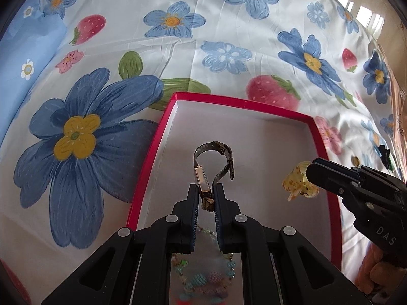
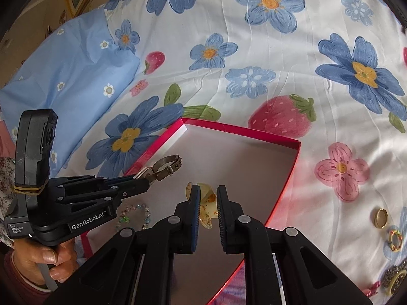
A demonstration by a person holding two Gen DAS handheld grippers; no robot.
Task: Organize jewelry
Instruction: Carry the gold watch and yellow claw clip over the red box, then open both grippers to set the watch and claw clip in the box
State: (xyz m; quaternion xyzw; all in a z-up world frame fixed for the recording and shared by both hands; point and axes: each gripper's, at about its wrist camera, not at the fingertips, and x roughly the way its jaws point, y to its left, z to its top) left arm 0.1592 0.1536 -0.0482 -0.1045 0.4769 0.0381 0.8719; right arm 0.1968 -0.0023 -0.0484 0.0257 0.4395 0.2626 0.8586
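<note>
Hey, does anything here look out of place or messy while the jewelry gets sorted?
Nothing looks damaged. A few pieces lie loose on the bedsheet outside the red box: a gold ring, a striped ring and a dark brooch.

Bright, soft daylight; fisheye bends and darkens the edges; the bracelet [image 1: 203,277] nearest the left lens is blurred.

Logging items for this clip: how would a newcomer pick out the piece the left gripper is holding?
Find the red-rimmed box on the flowered bedsheet. Above its pale floor, the left gripper pinches a wristwatch by its gold rectangular case. Its grey mesh strap loops upward, unlike the translucent yellow hair claw in the right gripper.
</note>
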